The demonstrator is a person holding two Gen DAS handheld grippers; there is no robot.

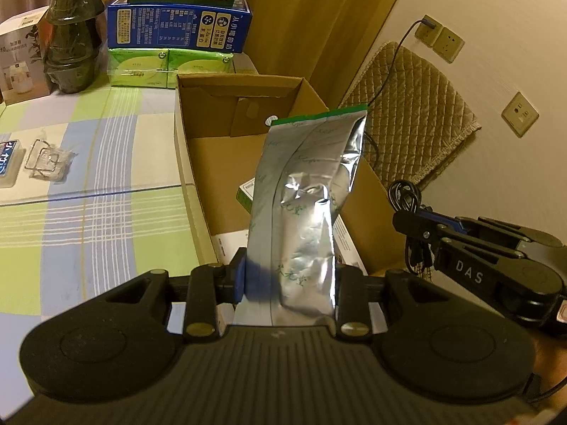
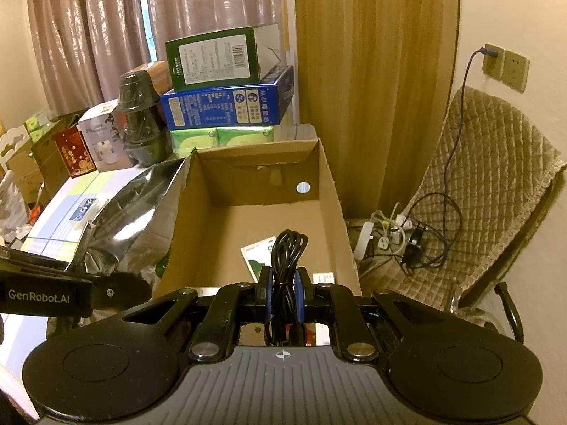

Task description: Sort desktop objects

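Item one — your left gripper [image 1: 288,276] is clamped on the lower end of a silver foil pouch [image 1: 304,191], held upright over the near part of the open cardboard box [image 1: 184,148]. Gripping it low probably lets the pouch tip in top first or drop flat on release.

Item two — your right gripper [image 2: 283,292] is closed on a coiled black cable [image 2: 285,258], its loop standing up between the blue pads, also poised over the box. Pinching the bundle at its waist keeps the coils from unravelling.

Box contents so far: a green-and-white packet [image 2: 258,253] and some white cartons on the floor; most of the floor is bare.

Still on the checked tablecloth [image 1: 88,177]: a small clear-wrapped item [image 1: 48,161] and a blue-labelled packet [image 1: 9,164], well apart from the box. They look like later candidates for sorting.
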